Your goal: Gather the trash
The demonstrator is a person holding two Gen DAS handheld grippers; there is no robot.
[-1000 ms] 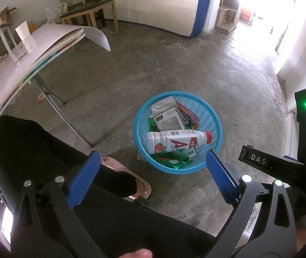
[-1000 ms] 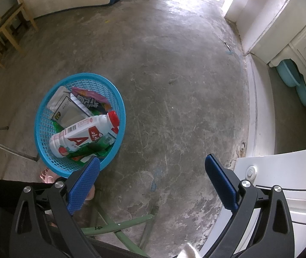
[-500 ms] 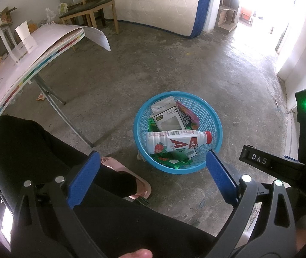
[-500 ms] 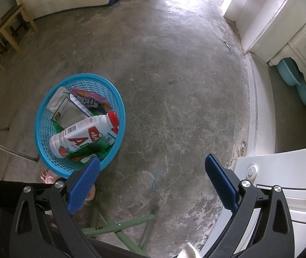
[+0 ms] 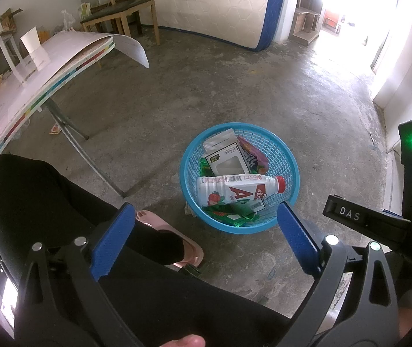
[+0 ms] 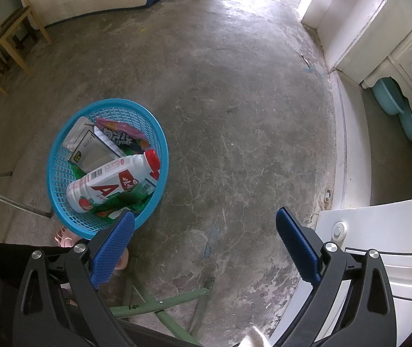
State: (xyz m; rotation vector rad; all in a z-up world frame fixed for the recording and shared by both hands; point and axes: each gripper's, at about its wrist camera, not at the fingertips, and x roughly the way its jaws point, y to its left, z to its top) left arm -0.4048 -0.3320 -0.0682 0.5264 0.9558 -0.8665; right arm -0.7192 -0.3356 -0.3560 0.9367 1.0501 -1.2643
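A blue mesh basket (image 5: 288,159) (image 6: 58,167) stands on the concrete floor. In it lie a white bottle with a red cap (image 5: 234,189) (image 6: 110,182), a white and black carton (image 5: 224,160) (image 6: 90,151), a purple snack bag (image 5: 250,156) (image 6: 119,134) and green wrappers (image 5: 229,217). My left gripper (image 5: 204,228) hangs open above the floor, just short of the basket, with nothing between its fingers. My right gripper (image 6: 204,232) is also open and holds nothing; the basket lies to its left.
A folding table (image 5: 32,81) with a paper cup (image 5: 35,47) stands at the left. A person's black-clad legs and pink slipper (image 5: 174,237) lie beside the basket. Against the far wall are a wooden chair (image 5: 119,14) and a mattress (image 5: 220,5). White cabinets (image 6: 379,57) line the right.
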